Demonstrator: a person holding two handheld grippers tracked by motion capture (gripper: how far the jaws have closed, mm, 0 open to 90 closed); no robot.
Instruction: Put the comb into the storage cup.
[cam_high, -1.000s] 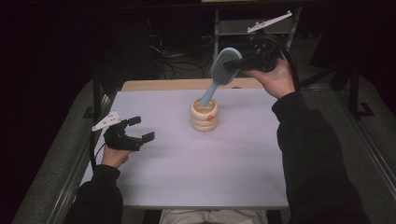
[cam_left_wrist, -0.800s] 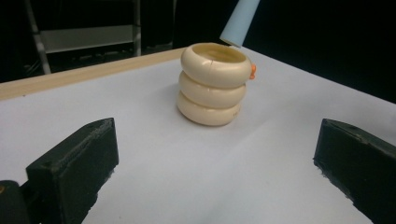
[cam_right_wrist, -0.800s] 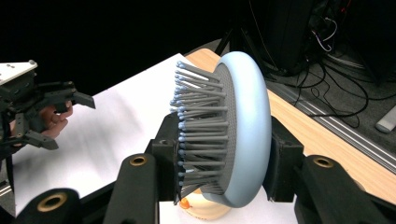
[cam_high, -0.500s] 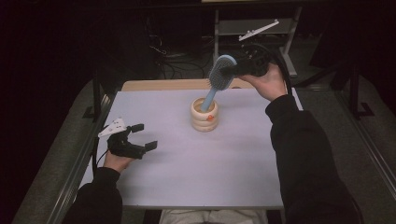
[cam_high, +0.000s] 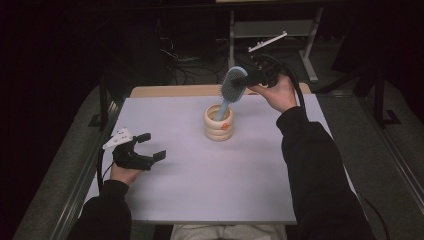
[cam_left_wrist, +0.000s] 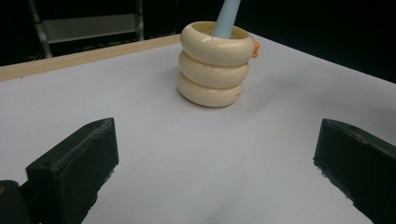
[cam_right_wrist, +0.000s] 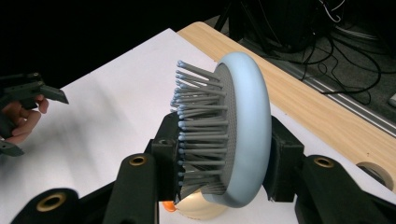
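Observation:
A light blue hairbrush (cam_high: 231, 87) stands tilted with its handle (cam_left_wrist: 226, 18) inside a cream holder (cam_high: 219, 122) made of three stacked rings. My right gripper (cam_high: 249, 80) is shut on the brush head (cam_right_wrist: 243, 135), one jaw on the bristles and one on the back. The holder (cam_left_wrist: 215, 63) has a small orange knob on its side. My left gripper (cam_high: 142, 150) rests open on the white table top (cam_high: 210, 180) at the left, nothing between its jaws, facing the holder.
A wooden strip (cam_high: 175, 91) runs along the table's far edge. Beyond it stand a metal frame (cam_high: 272, 30) and loose cables (cam_right_wrist: 336, 42) in the dark. Rails (cam_high: 85, 165) flank the table on both sides.
My right gripper has carried the brush head to the left and lowered it, so the handle sits deeper in the holder. The left gripper has slid slightly toward the person's side.

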